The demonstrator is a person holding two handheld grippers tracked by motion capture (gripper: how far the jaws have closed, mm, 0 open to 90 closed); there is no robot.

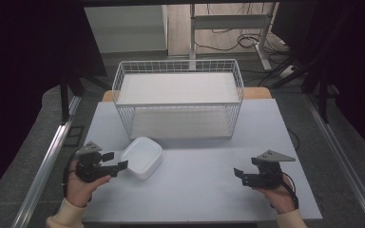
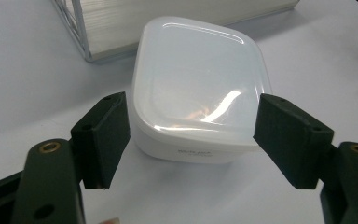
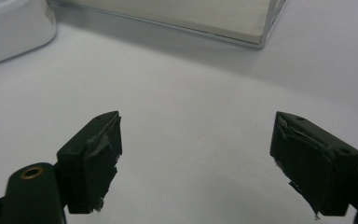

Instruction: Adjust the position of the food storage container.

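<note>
A white square container with a translucent lid (image 1: 142, 156) (image 2: 198, 79) lies on the pale table (image 1: 199, 190), just in front of the wire basket. My left gripper (image 1: 115, 160) (image 2: 191, 135) stands open at its left edge, level with the table. Its two black jaws flank the container's near side, and I see no pad pressing on it. My right gripper (image 1: 240, 173) (image 3: 196, 154) is open over bare table at the front right, with nothing between its fingers. A corner of the container (image 3: 14, 28) shows at the top left of the right gripper view.
A white wire basket (image 1: 178, 102) with a pale floor stands at the back middle of the table; its lower edge (image 2: 86, 37) (image 3: 223, 32) shows in both gripper views. Dark curtains hang on both sides. A metal rail (image 1: 45, 161) runs along the left.
</note>
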